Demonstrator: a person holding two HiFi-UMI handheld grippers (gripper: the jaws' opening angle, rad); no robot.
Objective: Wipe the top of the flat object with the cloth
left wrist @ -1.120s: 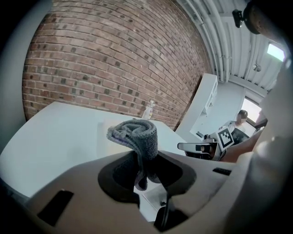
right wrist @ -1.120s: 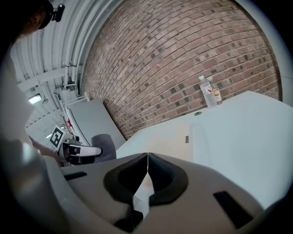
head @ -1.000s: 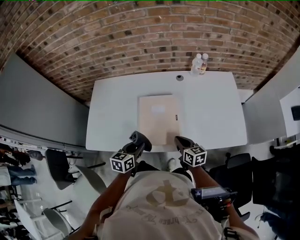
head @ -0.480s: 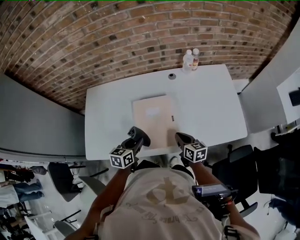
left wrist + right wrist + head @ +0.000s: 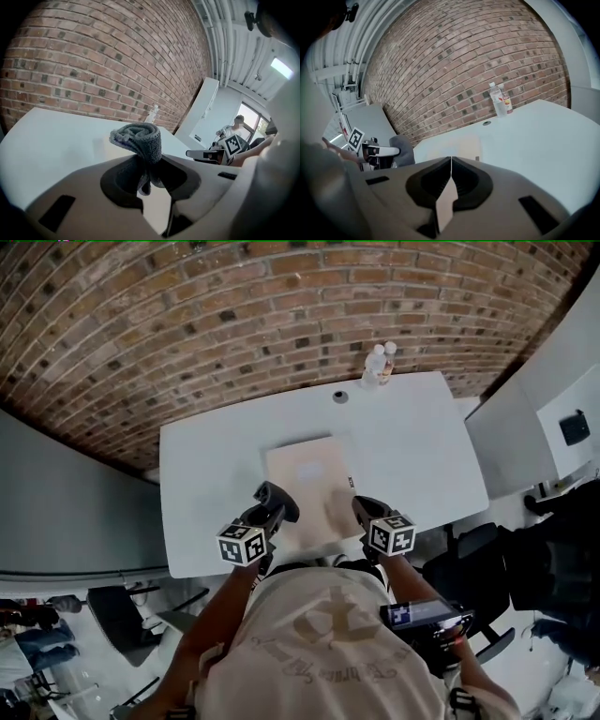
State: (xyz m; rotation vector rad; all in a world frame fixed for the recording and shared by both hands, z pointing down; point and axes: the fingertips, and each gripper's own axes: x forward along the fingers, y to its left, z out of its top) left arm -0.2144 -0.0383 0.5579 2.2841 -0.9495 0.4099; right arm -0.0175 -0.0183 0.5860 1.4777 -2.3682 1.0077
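The cloth (image 5: 138, 137) is a grey, fleecy rag that looks soft, limp and very light. The left gripper (image 5: 271, 506) is clamped on its middle, so a folded roll bulges out past the jaw tips and a loose tail hangs below them. That roll is the part that should meet the surface. Being soft, it will flatten and drag under pressure, and a pinch this shallow could let it creep out of the jaws on a long stroke. A hold deeper into the bunch would be safer.

The flat object (image 5: 305, 474) is a pale beige rectangular sheet or board. It lies flat on the white bench (image 5: 422, 446), in the middle, and its near side reaches almost to the near edge of the bench. It looks thin, stiff, smooth and light. On so slick a bench it will probably slide or swivel if it is wiped hard from one side.

The left gripper sits at the sheet's near left edge. I cannot tell whether the cloth touches the top yet.

The right gripper (image 5: 451, 162) has its jaws fully together with nothing between them, and it sits at the near right of the flat object. Shut like that, it could serve as a blunt pusher to pin a near corner while the cloth sweeps. Pressing on an edge rather than the middle would leave the top free.

Two bottles (image 5: 380, 362) stand at the far edge of the bench, well apart from the sheet.
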